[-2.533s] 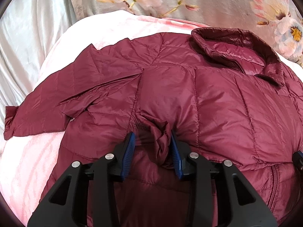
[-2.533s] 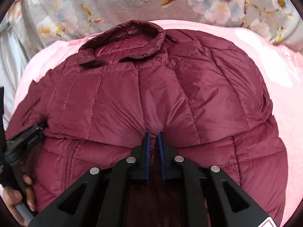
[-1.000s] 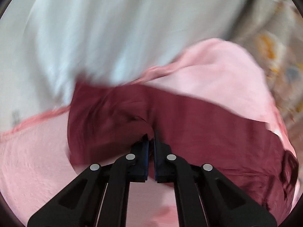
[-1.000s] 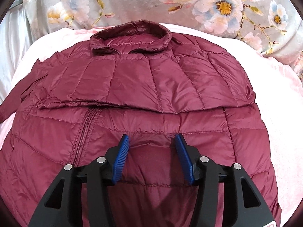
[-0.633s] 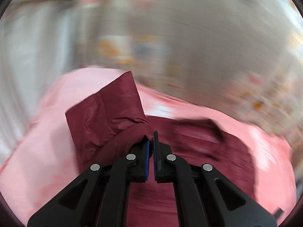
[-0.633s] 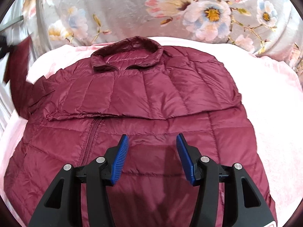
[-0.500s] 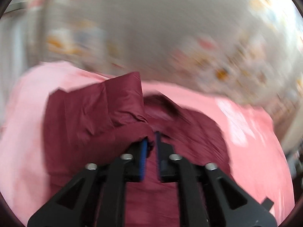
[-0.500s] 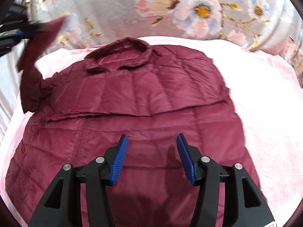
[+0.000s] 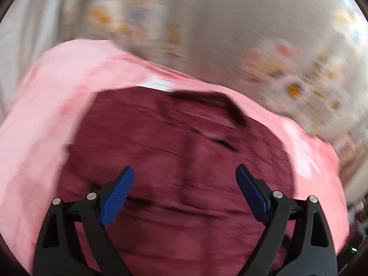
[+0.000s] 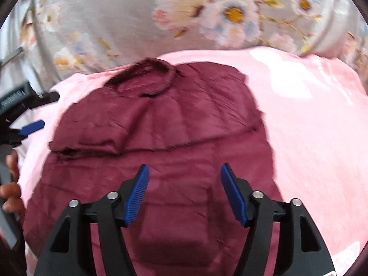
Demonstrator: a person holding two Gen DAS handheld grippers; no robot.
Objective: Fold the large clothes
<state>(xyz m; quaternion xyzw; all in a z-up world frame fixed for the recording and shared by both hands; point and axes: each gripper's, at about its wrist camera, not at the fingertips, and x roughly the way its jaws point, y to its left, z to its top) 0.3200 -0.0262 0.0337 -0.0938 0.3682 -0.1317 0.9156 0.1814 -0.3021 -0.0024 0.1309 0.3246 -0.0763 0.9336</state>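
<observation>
Right wrist view: maroon quilted jacket (image 10: pixel 174 151) on pink blanket (image 10: pixel 310 126); likely light, soft, slippery, best pinched at hem or side edge. Left gripper (image 9: pixel 184 193) and right gripper (image 10: pixel 184 191) both opening, nothing between jaws.

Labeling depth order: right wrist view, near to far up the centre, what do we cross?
Right gripper, fingers opening with nothing pinched → maroon jacket body → jacket collar → pink blanket → floral fabric.

One maroon quilted puffer jacket (image 10: pixel 161 142); one pink fuzzy blanket (image 10: pixel 310 126); one grey floral fabric (image 10: pixel 138 23); two black blue-padded grippers: left gripper (image 9: pixel 184 191), right gripper (image 10: pixel 184 191).
</observation>
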